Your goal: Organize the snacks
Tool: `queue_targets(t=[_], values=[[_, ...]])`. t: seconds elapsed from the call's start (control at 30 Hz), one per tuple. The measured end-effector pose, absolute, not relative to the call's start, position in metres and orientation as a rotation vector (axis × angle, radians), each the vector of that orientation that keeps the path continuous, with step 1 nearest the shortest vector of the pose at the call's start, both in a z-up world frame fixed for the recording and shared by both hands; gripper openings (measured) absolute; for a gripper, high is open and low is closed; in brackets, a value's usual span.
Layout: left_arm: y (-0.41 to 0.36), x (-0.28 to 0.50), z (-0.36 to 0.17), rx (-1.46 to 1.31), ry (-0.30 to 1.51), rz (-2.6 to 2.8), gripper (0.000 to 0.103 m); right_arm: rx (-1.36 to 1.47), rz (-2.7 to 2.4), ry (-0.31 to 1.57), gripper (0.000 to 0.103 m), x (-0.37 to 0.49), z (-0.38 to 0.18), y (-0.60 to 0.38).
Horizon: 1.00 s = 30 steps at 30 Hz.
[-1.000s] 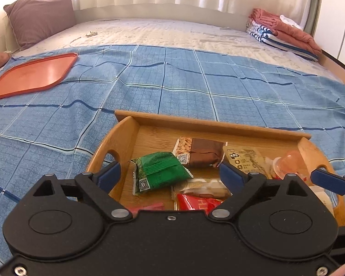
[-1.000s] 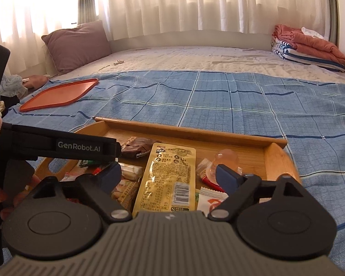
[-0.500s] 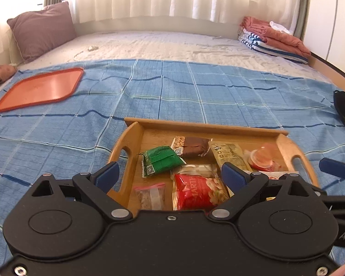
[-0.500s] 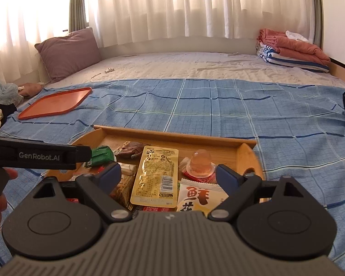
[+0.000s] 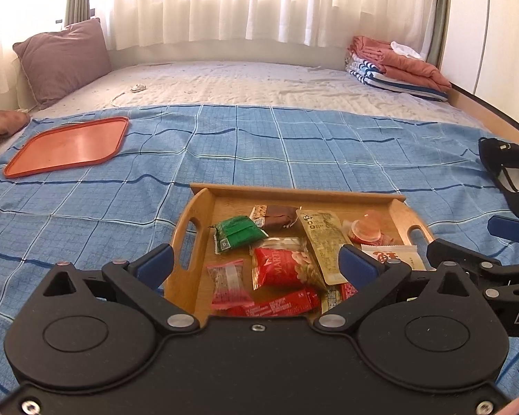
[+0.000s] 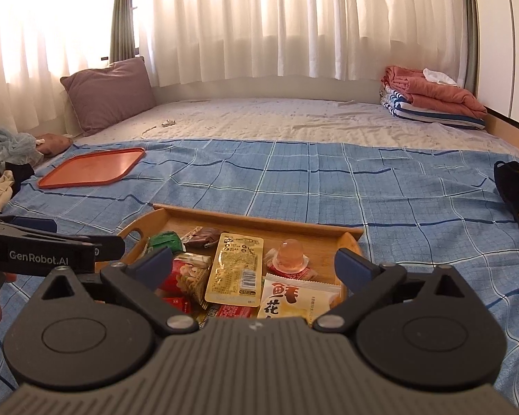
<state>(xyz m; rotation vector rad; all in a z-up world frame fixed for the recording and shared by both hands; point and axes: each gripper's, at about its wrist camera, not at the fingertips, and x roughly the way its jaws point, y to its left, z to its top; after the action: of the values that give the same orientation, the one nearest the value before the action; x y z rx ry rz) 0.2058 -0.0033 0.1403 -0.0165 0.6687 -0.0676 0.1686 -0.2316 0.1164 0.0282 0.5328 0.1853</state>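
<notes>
- The left gripper (image 5: 255, 264) hangs over the near edge of the wooden tray (image 5: 296, 192); its jaws are spreading wide, with nothing pinched between the blue pads.
- The right gripper (image 6: 253, 265) hangs over the same tray from the near side, its jaws likewise spreading apart and holding nothing.
- The tray sits on the blue checked blanket (image 5: 86, 214) and holds all the snacks: a red nut bag (image 5: 283, 268) near the middle, a pink-ended clear packet (image 5: 228, 283) to its left, a green packet (image 5: 237, 233) farther back, a brown almond bar (image 5: 275, 216) at the far side, a long yellow pouch (image 5: 323, 242), a jelly cup (image 5: 365, 230) at the right, and a white packet (image 6: 294, 299) near right.
- Far left on the blanket lies an orange tray (image 5: 69, 147), bare.
- Beyond it are a mauve pillow (image 5: 62, 60) at far left and folded bedding (image 5: 396, 67) at far right.
</notes>
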Motion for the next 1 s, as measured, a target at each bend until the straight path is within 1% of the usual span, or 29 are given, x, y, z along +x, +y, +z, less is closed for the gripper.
queue_targets(t=[0.27, 0.5, 0.7, 1.0], values=[[0.004, 0.168, 0.159, -0.024, 0.663, -0.048, 0.102, 0.024, 0.193, 0.528, 0.103, 0.144, 0.131, -0.234], [0.002, 0.117, 0.173, 0.001, 0.646, -0.062, 0.102, 0.056, 0.217, 0.508, 0.103, 0.104, 0.147, -0.242], [0.0, 0.069, 0.181, -0.021, 0.634, -0.094, 0.102, 0.021, 0.236, 0.473, 0.103, 0.062, 0.158, -0.245], [-0.006, 0.001, 0.172, -0.002, 0.593, -0.117, 0.103, 0.061, 0.252, 0.436, 0.103, 0.004, 0.147, -0.253]])
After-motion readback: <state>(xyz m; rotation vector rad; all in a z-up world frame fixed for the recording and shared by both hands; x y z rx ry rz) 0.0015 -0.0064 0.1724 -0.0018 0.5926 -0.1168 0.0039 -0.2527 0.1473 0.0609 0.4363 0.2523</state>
